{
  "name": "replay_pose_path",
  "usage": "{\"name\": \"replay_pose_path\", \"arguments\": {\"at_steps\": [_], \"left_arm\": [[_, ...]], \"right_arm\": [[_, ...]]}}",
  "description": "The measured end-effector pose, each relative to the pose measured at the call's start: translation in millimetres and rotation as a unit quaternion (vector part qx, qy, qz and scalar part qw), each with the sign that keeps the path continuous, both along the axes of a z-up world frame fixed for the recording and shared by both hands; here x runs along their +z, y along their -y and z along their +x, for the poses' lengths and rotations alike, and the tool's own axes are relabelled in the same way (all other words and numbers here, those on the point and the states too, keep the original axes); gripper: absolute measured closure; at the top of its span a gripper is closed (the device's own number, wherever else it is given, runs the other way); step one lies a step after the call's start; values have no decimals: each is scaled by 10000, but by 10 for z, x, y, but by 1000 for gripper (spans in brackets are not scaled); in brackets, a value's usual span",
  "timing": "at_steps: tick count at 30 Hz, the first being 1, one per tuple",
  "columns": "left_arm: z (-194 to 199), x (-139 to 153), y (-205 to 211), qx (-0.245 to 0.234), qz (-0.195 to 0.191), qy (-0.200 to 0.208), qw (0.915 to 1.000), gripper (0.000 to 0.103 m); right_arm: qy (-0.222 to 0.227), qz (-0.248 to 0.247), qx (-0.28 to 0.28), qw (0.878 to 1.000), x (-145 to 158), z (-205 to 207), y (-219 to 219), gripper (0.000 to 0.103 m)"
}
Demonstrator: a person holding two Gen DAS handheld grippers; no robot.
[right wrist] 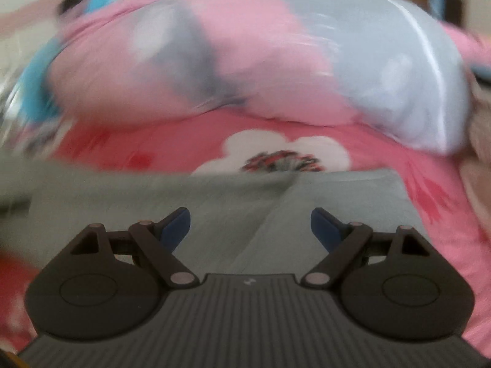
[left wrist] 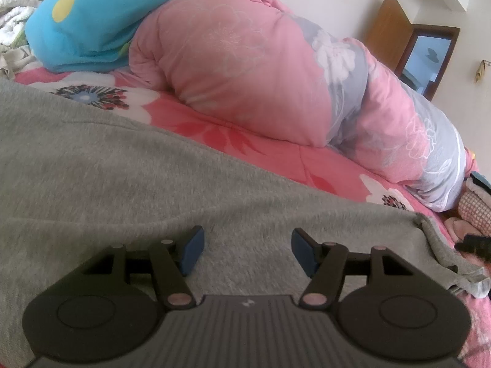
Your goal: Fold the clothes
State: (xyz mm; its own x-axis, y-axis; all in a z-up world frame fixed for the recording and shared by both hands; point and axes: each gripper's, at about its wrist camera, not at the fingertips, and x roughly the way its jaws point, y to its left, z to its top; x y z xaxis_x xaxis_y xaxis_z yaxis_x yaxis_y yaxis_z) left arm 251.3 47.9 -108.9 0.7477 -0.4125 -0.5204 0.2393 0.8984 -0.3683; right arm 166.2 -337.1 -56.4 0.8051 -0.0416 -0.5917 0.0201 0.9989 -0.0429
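The left gripper (left wrist: 247, 243) is held spread above the grey garment (left wrist: 107, 168), nothing pinched. The right gripper (right wrist: 251, 225) is spread wide and empty over it too.

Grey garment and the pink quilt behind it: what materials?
Grey garment: looks like cotton-blend knit or fleece, matte, with a fuzzy heathered surface. Pink quilt: smooth woven cover, likely cotton or polyester, over puffy filling; faint sheen, printed flowers.

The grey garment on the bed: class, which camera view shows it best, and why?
The left wrist view. There the grey garment is sharp, spreading wide across the floral bedsheet, with its weave and a rumpled corner at the right clear. The right wrist view is motion-blurred, showing only a pale grey patch with one crease.
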Motion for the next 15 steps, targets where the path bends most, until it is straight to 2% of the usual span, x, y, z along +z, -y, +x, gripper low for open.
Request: {"name": "replay_pose_path", "arguments": {"at_steps": [1,3,5,6,7,8,11,15], "left_arm": [[-1,0,-1,0,-1,2,10000,39],[-3,-3,1,3,-9,5,10000,39],[-4,-7,1,2,-13,7,10000,39],[-4,-9,1,1,-14,8,10000,39],[-5,-11,4,0,-4,12,10000,39],[-6,-13,8,0,10,16,10000,38],[-7,-12,16,-13,31,24,10000,37],[-9,-12,17,-20,38,28,10000,37]], "right_arm": [[-89,-167,86,9998,-47,-21,-60,19],[-322,-431,215,9983,-160,-21,-130,31],[-623,-462,164,9969,-279,41,-74,60],[-600,-330,82,9976,-286,46,-2,63],[-546,-172,-5,9984,-285,45,78,74],[-431,-93,-182,9989,-250,54,166,93],[-2,14,-674,9977,-121,106,440,96],[516,-49,-1370,9892,47,261,902,97]]}}
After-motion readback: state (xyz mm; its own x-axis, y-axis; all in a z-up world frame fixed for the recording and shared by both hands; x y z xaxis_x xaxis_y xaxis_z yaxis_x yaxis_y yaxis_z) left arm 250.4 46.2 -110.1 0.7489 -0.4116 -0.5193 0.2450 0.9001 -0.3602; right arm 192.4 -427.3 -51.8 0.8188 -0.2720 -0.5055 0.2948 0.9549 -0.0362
